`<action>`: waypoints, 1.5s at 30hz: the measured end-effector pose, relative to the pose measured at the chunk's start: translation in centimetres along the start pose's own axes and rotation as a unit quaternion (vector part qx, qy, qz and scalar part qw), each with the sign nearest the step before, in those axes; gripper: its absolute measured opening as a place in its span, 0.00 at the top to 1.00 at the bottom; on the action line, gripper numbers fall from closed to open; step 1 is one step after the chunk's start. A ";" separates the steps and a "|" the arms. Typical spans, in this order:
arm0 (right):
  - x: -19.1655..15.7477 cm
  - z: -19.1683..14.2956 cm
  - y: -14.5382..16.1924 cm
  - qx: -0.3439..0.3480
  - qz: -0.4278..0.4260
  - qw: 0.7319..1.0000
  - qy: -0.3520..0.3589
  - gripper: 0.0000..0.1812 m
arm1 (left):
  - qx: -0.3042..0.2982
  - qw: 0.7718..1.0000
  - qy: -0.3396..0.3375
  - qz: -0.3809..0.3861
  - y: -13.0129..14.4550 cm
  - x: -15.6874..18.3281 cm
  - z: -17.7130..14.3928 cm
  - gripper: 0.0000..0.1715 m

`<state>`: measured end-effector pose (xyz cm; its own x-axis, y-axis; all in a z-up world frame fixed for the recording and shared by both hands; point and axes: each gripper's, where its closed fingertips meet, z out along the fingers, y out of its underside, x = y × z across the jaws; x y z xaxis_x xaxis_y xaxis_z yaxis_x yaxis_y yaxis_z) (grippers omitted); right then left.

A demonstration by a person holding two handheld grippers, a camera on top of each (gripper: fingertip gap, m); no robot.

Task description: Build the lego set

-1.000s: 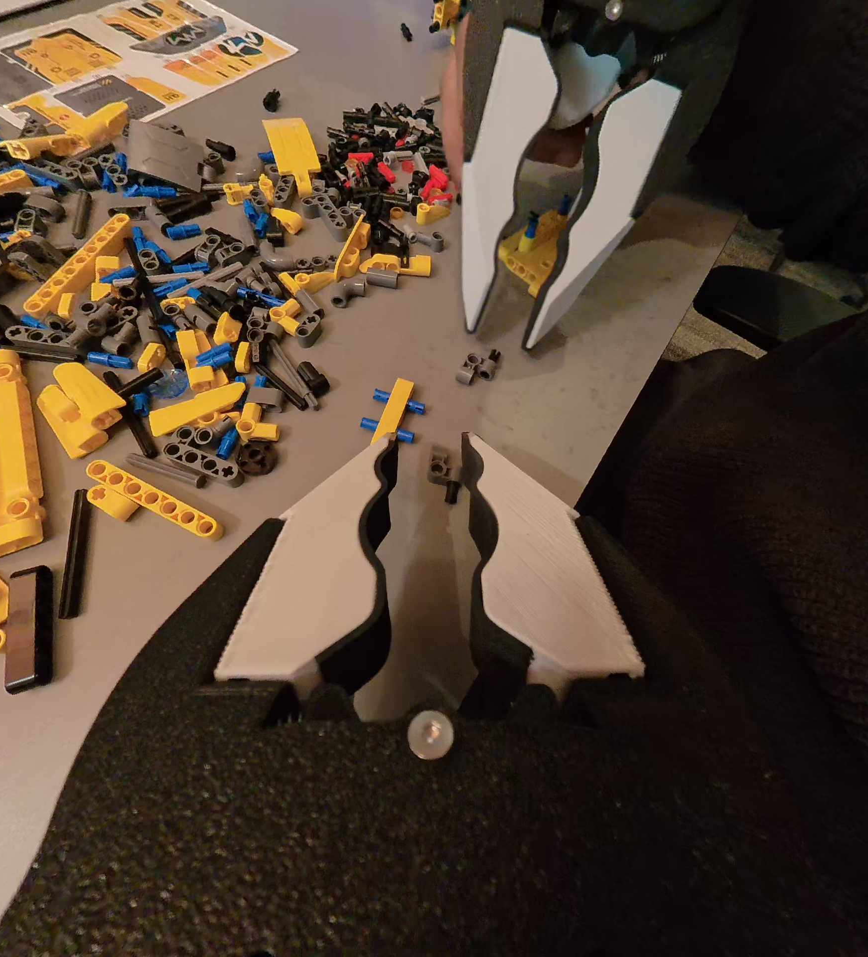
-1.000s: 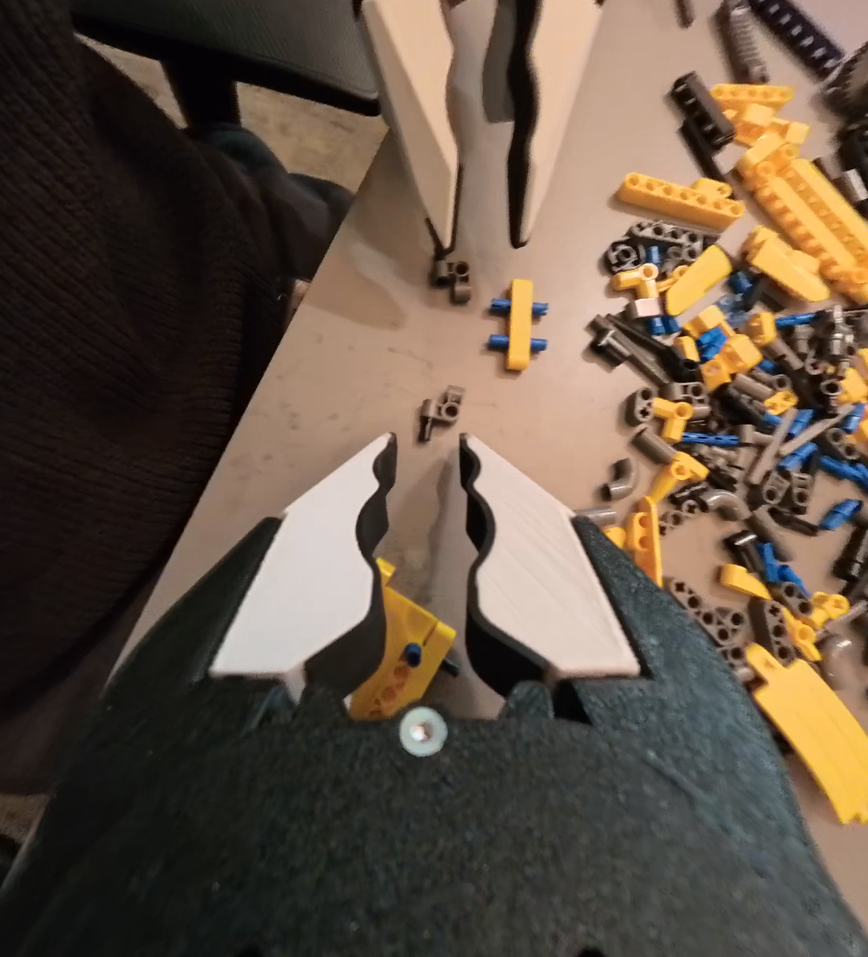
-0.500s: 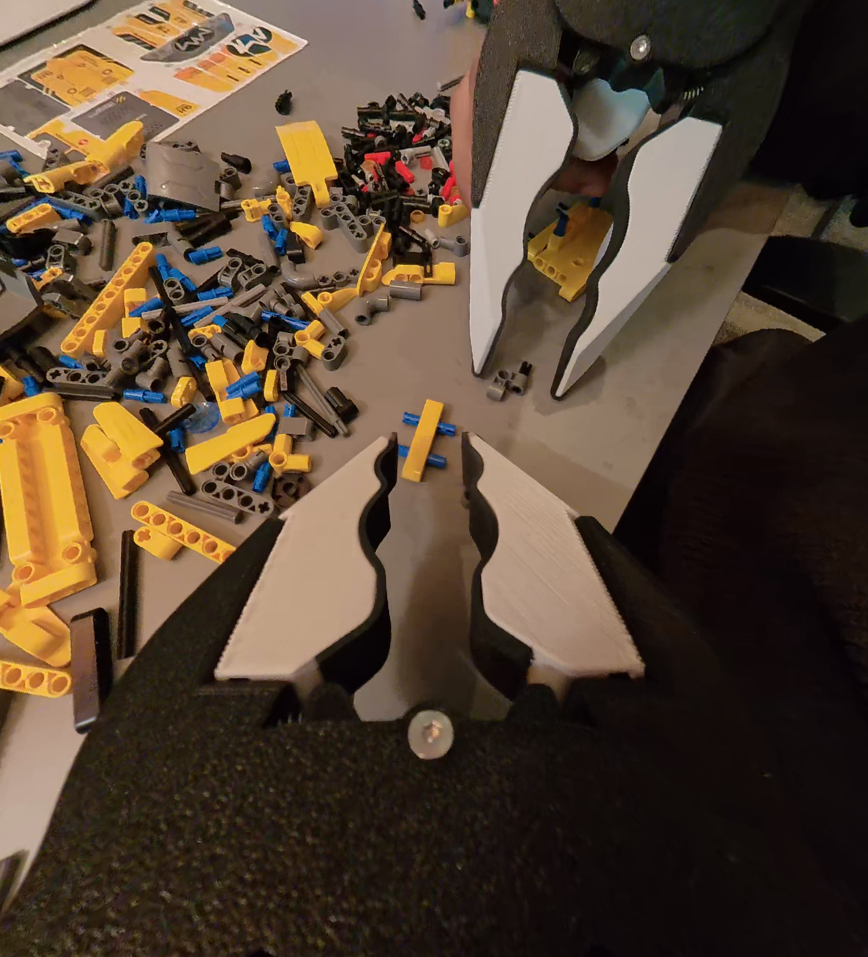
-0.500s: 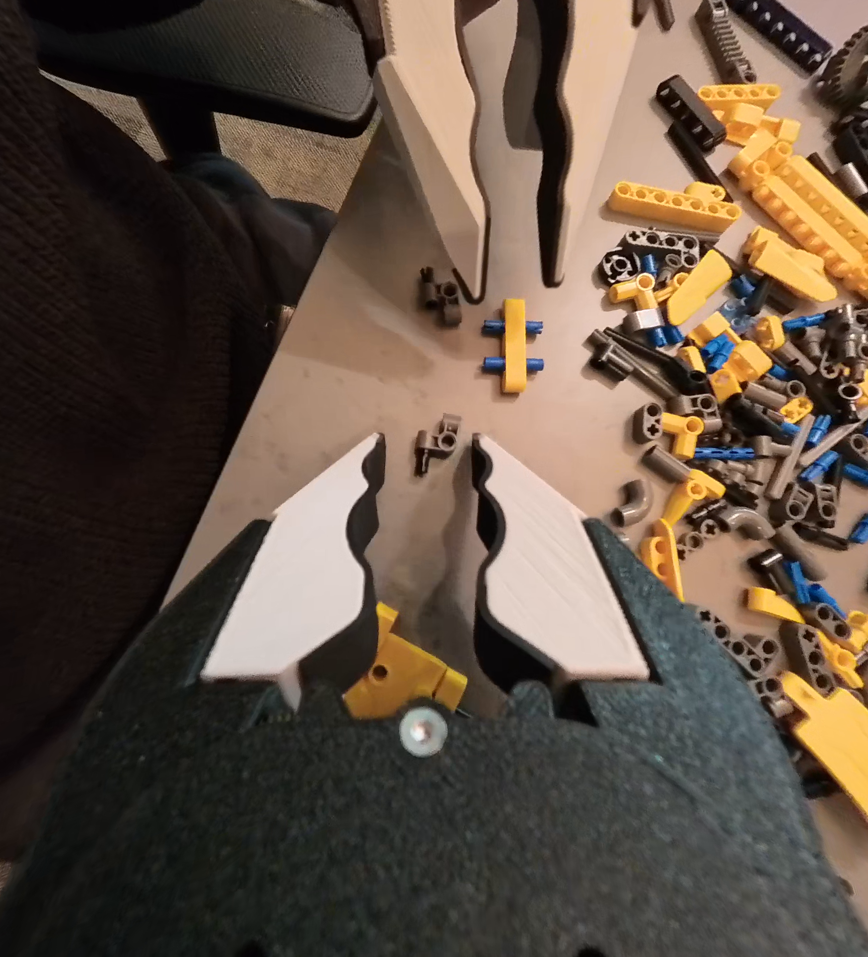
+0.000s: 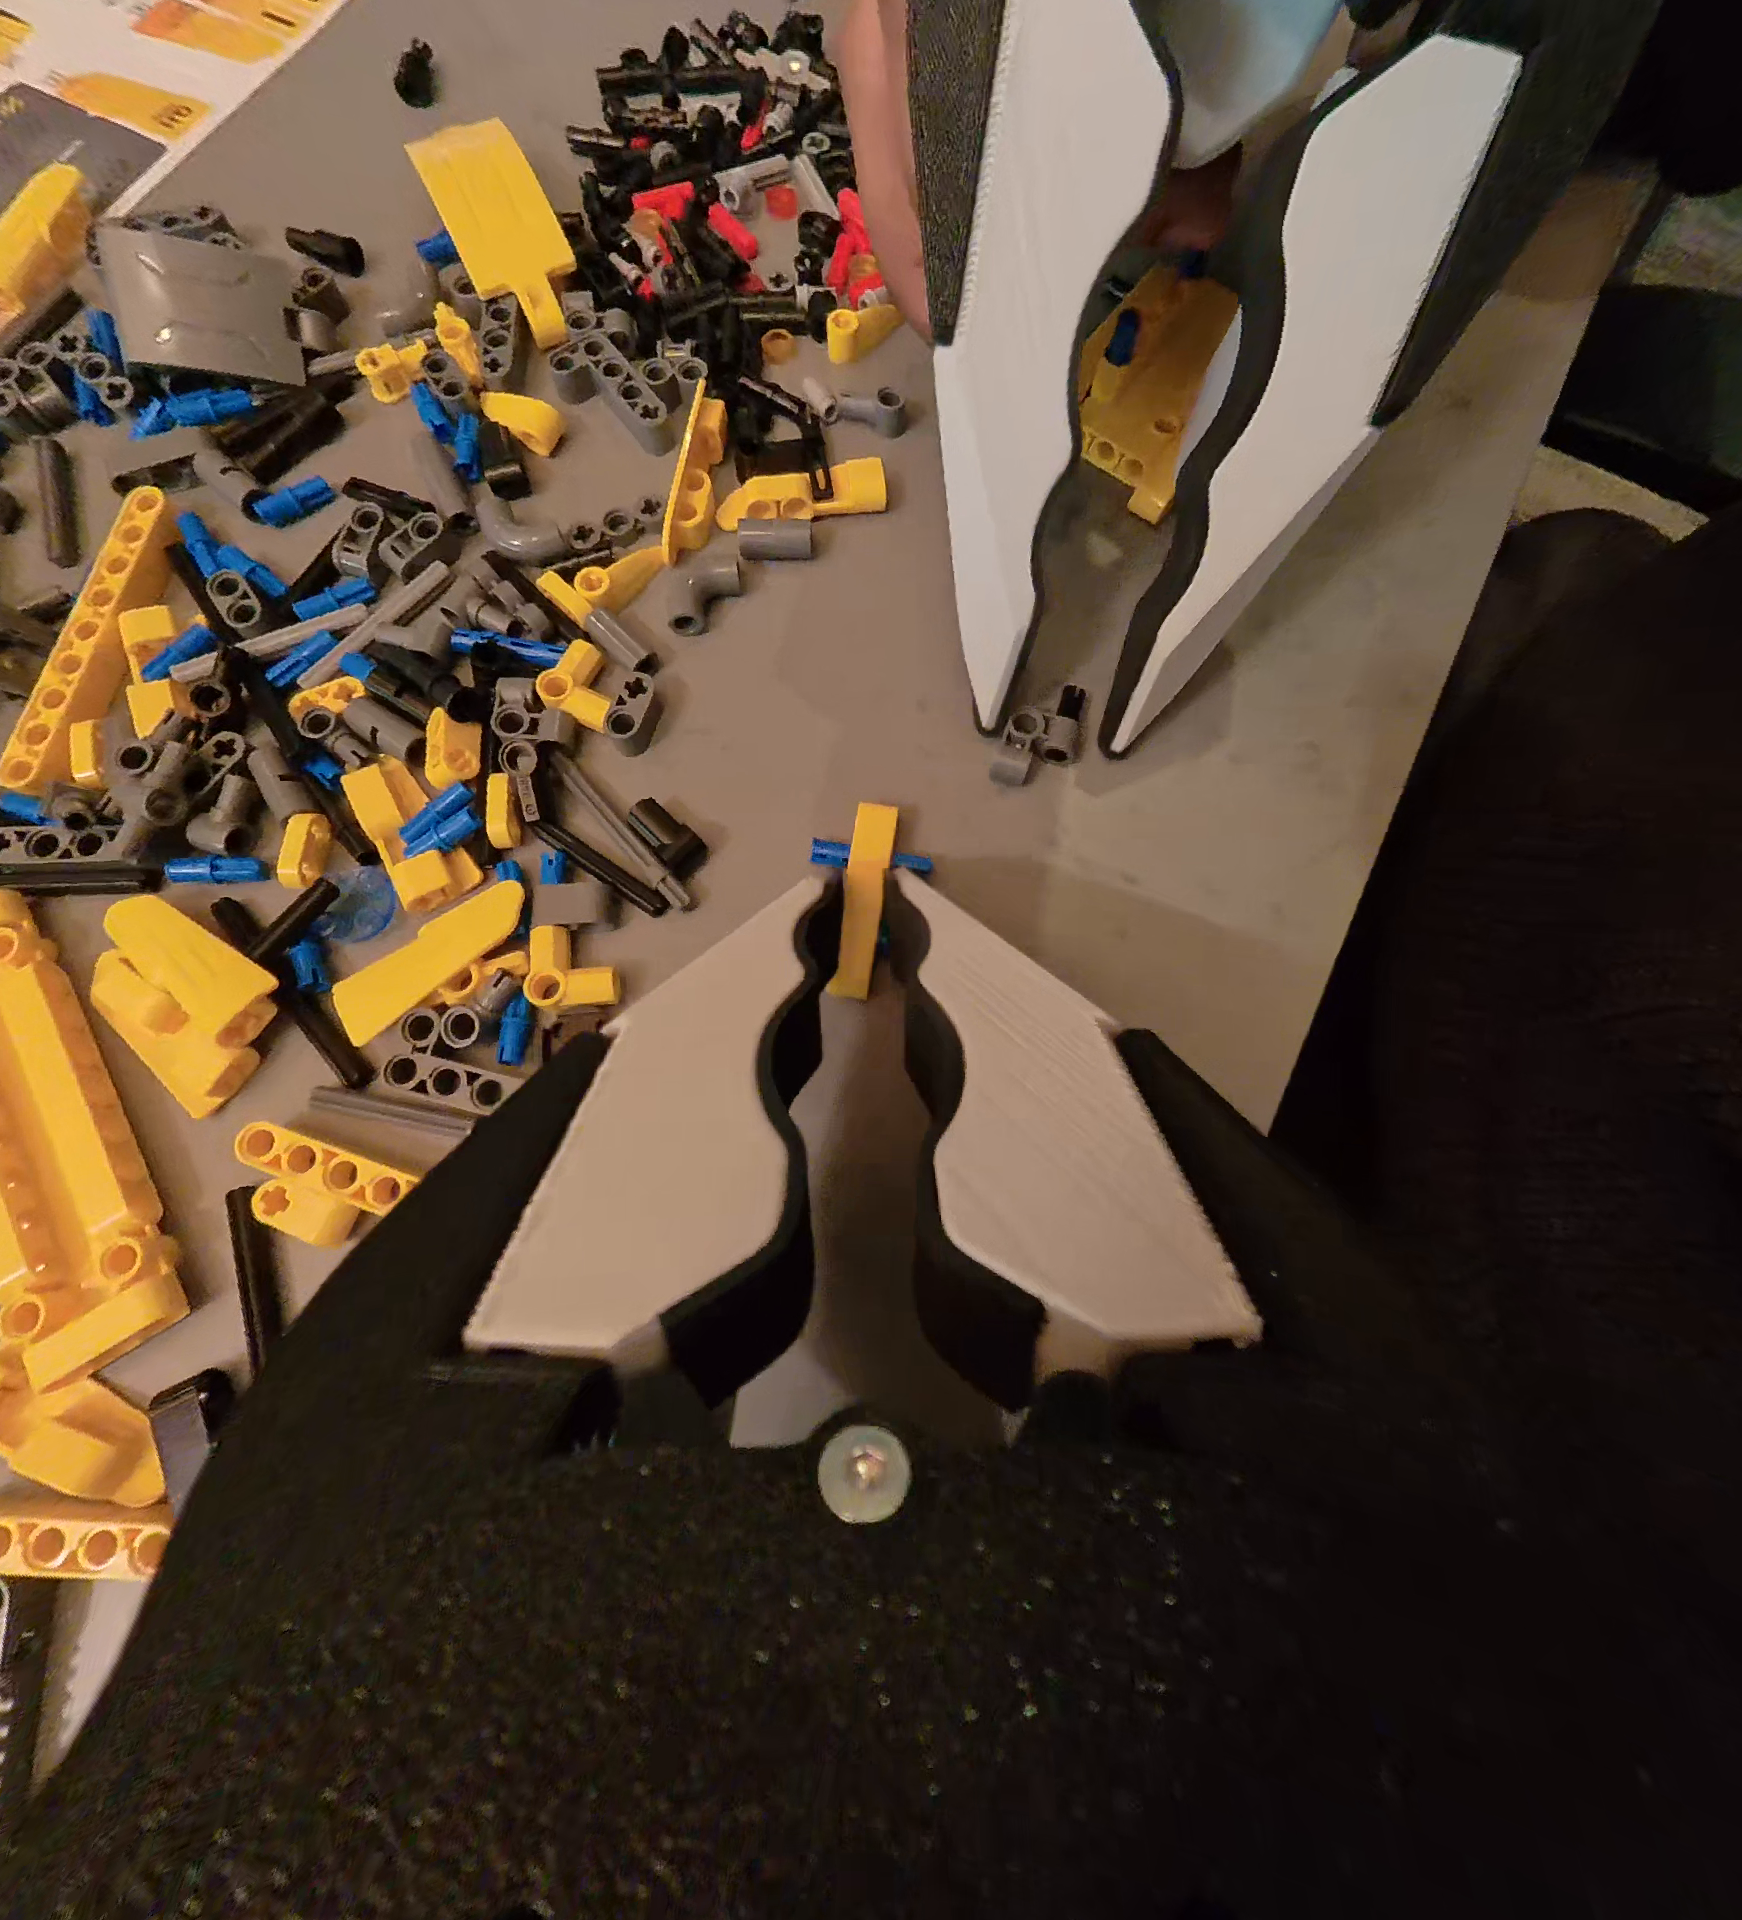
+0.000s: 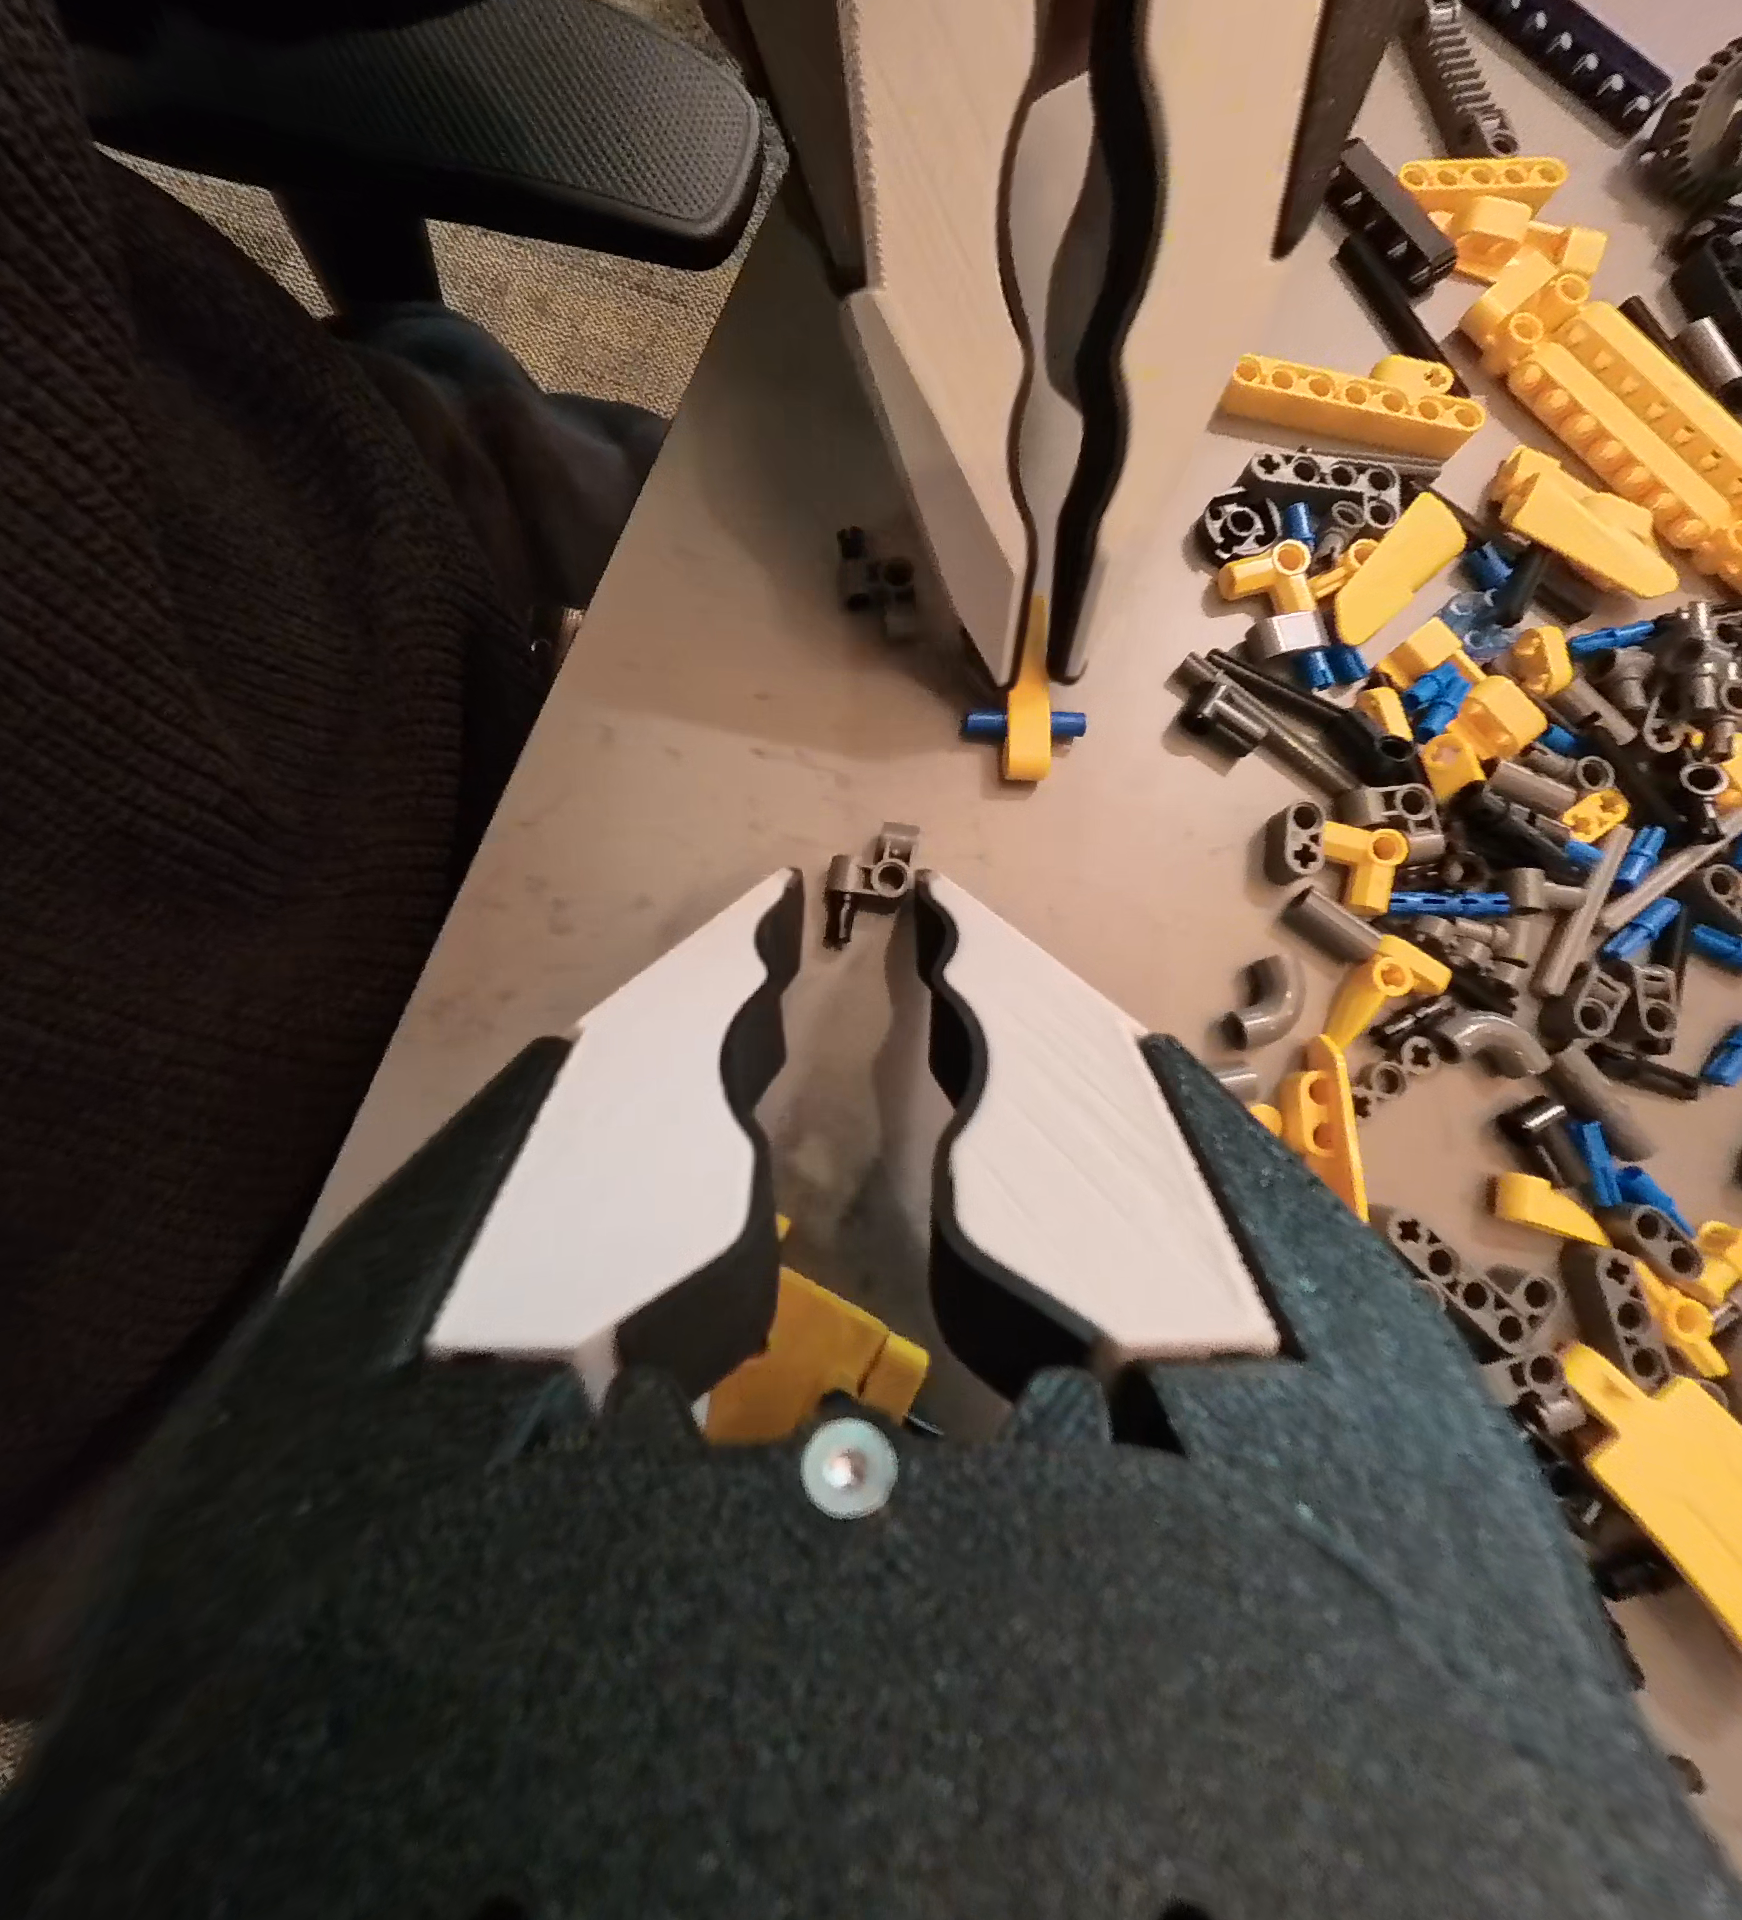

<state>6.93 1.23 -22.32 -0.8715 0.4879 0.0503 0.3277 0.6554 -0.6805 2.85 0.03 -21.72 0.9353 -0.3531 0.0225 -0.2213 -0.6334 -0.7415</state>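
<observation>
My left gripper (image 5: pixel 862 883) is shut on a short yellow beam (image 5: pixel 872 836) with blue pins through it, lying on the grey table (image 5: pixel 950 623). In the right wrist view the left gripper (image 6: pixel 1033 665) pinches the same beam (image 6: pixel 1025 743). My right gripper (image 6: pixel 859 883) is open, its jaws close on either side of a small grey connector (image 6: pixel 882 878) on the table. The right gripper (image 5: pixel 1054 738) and connector (image 5: pixel 1038 732) also show in the left wrist view. A yellow assembly (image 6: pixel 815 1361) lies under the right gripper.
A big pile of yellow, blue, grey and black parts (image 5: pixel 379 675) covers the table's left part. A second grey connector (image 6: pixel 877 587) lies beside the left gripper. A printed sheet (image 5: pixel 36 104) lies far left. A person's dark sleeve (image 5: pixel 1573 1039) and a chair (image 6: pixel 534 135) border the table edge. Spacing between my two grippers at the tips: around 5 cm.
My left gripper moved forward off the grey connector and shut on the yellow beam. My right gripper moved forward and narrowed its jaws around the other grey connector.
</observation>
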 end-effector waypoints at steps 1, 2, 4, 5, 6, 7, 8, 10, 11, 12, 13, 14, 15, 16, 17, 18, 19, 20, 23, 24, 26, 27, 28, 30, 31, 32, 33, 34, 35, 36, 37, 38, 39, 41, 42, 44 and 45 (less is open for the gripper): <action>0.0 0.0 0.0 0.001 -0.001 1.000 0.001 0.89 | 0.001 1.000 0.000 0.000 0.0 0.0 0.0 0.96; 0.0 0.0 0.0 0.001 -0.002 1.000 0.001 0.89 | 0.001 1.000 0.001 -0.001 0.0 0.0 0.0 0.96; 0.1 0.1 -0.1 0.003 -0.005 1.000 0.002 0.91 | 0.000 1.000 0.004 0.000 0.0 0.1 0.0 0.96; 0.2 0.1 -0.1 0.005 -0.007 1.000 0.003 0.91 | 0.000 1.000 0.005 -0.001 0.0 0.1 0.0 0.96; 0.2 0.2 -0.2 0.006 -0.008 1.000 0.005 0.91 | 0.000 1.000 0.009 -0.002 0.0 0.2 0.0 0.96; 0.3 0.2 -0.2 0.008 -0.011 1.000 0.007 0.91 | 0.000 1.000 0.012 -0.005 -0.1 0.3 0.1 0.96; 0.4 0.3 -0.4 0.010 -0.013 1.000 0.010 0.91 | 0.000 1.000 0.016 -0.006 -0.1 0.5 0.1 0.96; 0.4 0.5 -0.6 0.014 -0.017 1.000 0.012 0.91 | 0.000 1.000 0.020 -0.009 -0.2 0.8 0.2 0.96; 0.3 0.6 -0.7 0.017 -0.019 1.000 0.012 0.91 | 0.000 1.000 0.022 -0.010 -0.3 0.9 0.3 0.96; 0.3 0.7 -0.8 0.018 -0.021 1.000 0.012 0.91 | 0.000 1.000 0.022 -0.011 -0.3 1.1 0.4 0.96; 0.2 0.7 -0.9 0.019 -0.023 0.999 0.012 0.91 | 0.000 1.000 0.021 -0.011 -0.4 1.2 0.5 0.96; 0.2 0.8 -0.9 0.018 -0.025 0.999 0.011 0.91 | 0.000 1.000 0.019 -0.012 -0.5 1.2 0.6 0.96; 0.1 0.8 -1.0 0.018 -0.026 0.999 0.010 0.91 | 0.000 1.000 0.017 -0.012 -0.5 1.2 0.6 0.96; 0.0 0.8 -1.0 0.018 -0.025 0.999 0.007 0.91 | 0.000 1.000 0.015 -0.013 -0.6 1.3 0.7 0.96; 0.0 0.8 -1.0 0.017 -0.024 1.000 0.008 0.91 | 0.000 1.000 0.013 -0.014 -0.6 1.3 0.8 0.96; 0.0 0.9 -1.0 0.015 -0.025 1.000 0.010 0.91 | 0.000 1.000 0.013 -0.014 -0.7 1.4 0.8 0.96; 0.0 0.9 -1.0 0.013 -0.027 0.999 0.011 0.91 | 0.000 1.000 0.015 -0.013 -0.7 1.5 0.8 0.96; 0.0 0.8 -1.0 0.010 -0.030 0.999 0.013 0.91 | 0.000 1.000 0.015 -0.012 -0.7 1.5 0.9 0.96; 0.0 0.8 -1.0 0.005 -0.039 0.999 0.017 0.91 | 0.000 1.000 0.016 -0.012 -0.7 1.5 0.9 0.96; 0.0 0.8 -1.0 0.005 -0.041 0.999 0.017 0.91 | 0.000 1.000 0.017 -0.012 -0.7 1.5 0.9 0.96; 0.0 0.8 -1.0 0.004 -0.046 0.999 0.018 0.91 | 0.000 1.000 0.019 -0.011 -0.7 1.6 0.9 0.96; 0.0 0.8 -0.9 0.002 -0.048 0.999 0.018 0.91 | 0.000 1.000 0.019 -0.011 -0.7 1.6 0.9 0.96; 0.0 0.7 -0.9 0.000 -0.049 0.999 0.019 0.91 | 0.000 1.000 0.019 -0.011 -0.7 1.6 0.9 0.96; 0.1 0.6 -0.8 -0.005 -0.049 0.999 0.018 0.91 | 0.000 1.000 0.019 -0.011 -0.7 1.6 0.9 0.96; 0.1 0.6 -0.7 -0.007 -0.048 0.999 0.017 0.91 | 0.000 1.000 0.019 -0.011 -0.7 1.6 0.9 0.96; 0.1 0.6 -0.7 -0.008 -0.046 0.999 0.015 0.91 | 0.000 1.000 0.019 -0.011 -0.7 1.6 0.9 0.96; 0.0 0.6 -0.7 -0.009 -0.045 0.999 0.013 0.91 | 0.000 1.000 0.019 -0.011 -0.7 1.6 0.8 0.96; 0.0 0.5 -0.7 -0.010 -0.044 0.999 0.012 0.91 | 0.001 1.000 0.019 -0.010 -0.7 1.6 0.9 0.96; 0.0 0.5 -0.6 -0.010 -0.043 0.999 0.010 0.91 | 0.001 1.000 0.019 -0.010 -0.8 1.6 0.8 0.96; -0.1 0.5 -0.6 -0.010 -0.042 0.999 0.008 0.91 | 0.001 1.000 0.017 -0.007 -0.8 1.6 0.8 0.96; -0.2 0.5 -0.6 -0.011 -0.043 0.999 0.006 0.91 | 0.001 1.000 0.013 -0.004 -0.8 1.5 0.8 0.97; -0.2 0.4 -0.6 -0.010 -0.044 0.999 0.005 0.91 | 0.001 1.000 0.012 -0.002 -0.8 1.5 0.9 0.97; -0.2 0.4 -0.6 -0.008 -0.045 0.999 0.008 0.91 | 0.001 1.000 0.012 -0.001 -0.8 1.5 0.9 0.97; -0.1 0.3 -0.9 0.001 -0.046 0.999 0.013 0.91 | 0.002 1.000 0.013 -0.002 -0.9 1.4 0.9 0.97; -0.1 0.2 -1.1 0.006 -0.045 0.999 0.014 0.91 | 0.002 1.000 0.013 -0.002 -0.9 1.4 0.9 0.97; 0.0 0.1 -1.3 0.015 -0.041 0.999 0.015 0.91 | 0.005 1.000 0.014 -0.002 -1.0 1.4 0.9 0.97; 0.0 0.0 -1.3 0.016 -0.040 0.999 0.014 0.90 | 0.007 1.000 0.015 -0.003 -1.0 1.4 0.9 0.97</action>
<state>6.53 0.36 -21.44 -0.8836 0.4511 0.1255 0.2457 0.6749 -0.6958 4.59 0.79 -21.50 0.9281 -0.3694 0.0468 -0.2113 -0.6258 -0.7508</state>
